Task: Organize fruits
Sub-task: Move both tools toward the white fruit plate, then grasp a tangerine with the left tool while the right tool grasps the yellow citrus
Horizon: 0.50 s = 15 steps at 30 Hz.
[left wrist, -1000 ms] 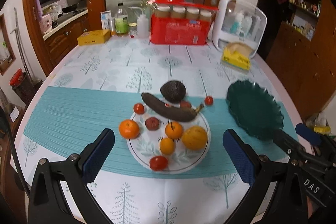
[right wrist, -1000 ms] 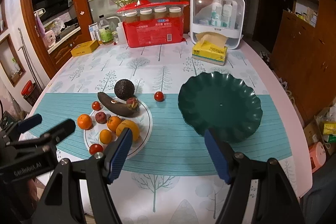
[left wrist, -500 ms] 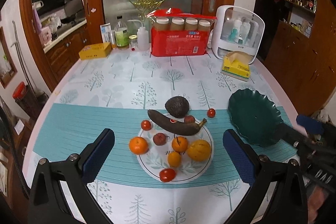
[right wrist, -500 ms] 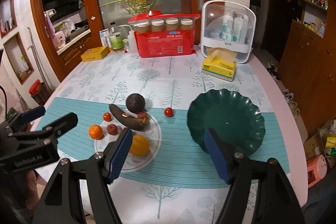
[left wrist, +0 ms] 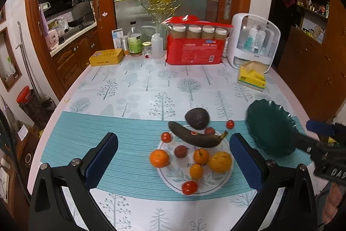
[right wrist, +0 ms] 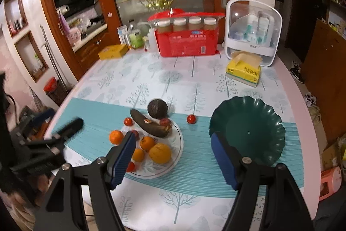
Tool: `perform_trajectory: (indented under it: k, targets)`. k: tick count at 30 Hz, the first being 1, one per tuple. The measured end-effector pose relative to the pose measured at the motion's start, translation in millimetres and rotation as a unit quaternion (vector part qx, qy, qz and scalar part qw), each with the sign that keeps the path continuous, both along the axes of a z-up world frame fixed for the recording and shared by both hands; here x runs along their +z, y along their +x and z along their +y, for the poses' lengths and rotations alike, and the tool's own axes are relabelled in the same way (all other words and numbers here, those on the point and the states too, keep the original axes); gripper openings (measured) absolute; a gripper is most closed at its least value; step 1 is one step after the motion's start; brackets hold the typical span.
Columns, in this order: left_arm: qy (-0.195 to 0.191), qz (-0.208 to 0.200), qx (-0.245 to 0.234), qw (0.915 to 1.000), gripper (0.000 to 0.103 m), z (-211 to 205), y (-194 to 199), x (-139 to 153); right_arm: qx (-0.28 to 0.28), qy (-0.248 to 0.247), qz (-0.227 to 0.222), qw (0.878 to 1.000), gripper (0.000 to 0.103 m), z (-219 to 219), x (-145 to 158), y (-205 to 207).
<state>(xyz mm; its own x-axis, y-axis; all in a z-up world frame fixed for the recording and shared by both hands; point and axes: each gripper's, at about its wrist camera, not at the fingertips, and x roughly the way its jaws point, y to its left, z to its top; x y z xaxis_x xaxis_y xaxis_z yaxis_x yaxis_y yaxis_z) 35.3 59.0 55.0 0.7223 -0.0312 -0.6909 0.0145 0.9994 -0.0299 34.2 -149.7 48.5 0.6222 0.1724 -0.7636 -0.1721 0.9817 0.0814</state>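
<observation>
A white patterned plate (left wrist: 173,174) (right wrist: 176,151) holds a blackened banana (left wrist: 195,138) (right wrist: 151,126), a yellow fruit (left wrist: 220,162) (right wrist: 160,153), small oranges and red fruits. A dark avocado (left wrist: 197,118) (right wrist: 157,109) sits just behind it. Off the plate lie an orange (left wrist: 159,158) (right wrist: 116,137) and cherry tomatoes (left wrist: 230,124) (right wrist: 191,118). To the right stands an empty dark green scalloped dish (left wrist: 270,129) (right wrist: 246,129). My left gripper (left wrist: 173,157) hangs open above the near side of the plate, holding nothing. My right gripper (right wrist: 174,155) is open and empty between plate and dish.
At the back of the table stand a red pack of jars (left wrist: 194,47), a white organiser box (left wrist: 253,40), a yellow tissue box (left wrist: 252,77), a yellow tin (left wrist: 107,57) and bottles (left wrist: 135,40). Wooden cabinets flank the table. A red bin (left wrist: 28,101) stands on the floor at left.
Both grippers have risen and drawn back, so the plate and the dish look smaller and more of the room shows. Both stay open, and no fruit has moved.
</observation>
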Motion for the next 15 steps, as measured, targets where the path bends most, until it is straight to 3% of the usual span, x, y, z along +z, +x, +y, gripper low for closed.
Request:
perform_trajectory:
  k: [8, 15]
  targets:
    - [0.010, 0.059, 0.017, 0.9981, 0.102, 27, 35, -59, 0.028, -0.011, 0.047, 0.998, 0.073, 21, -54, 25]
    - [-0.021, 0.129, 0.017, 0.9913, 0.102, 42, 66, -128, 0.059, -0.045, 0.077, 0.994, 0.073, 40, -111, 46]
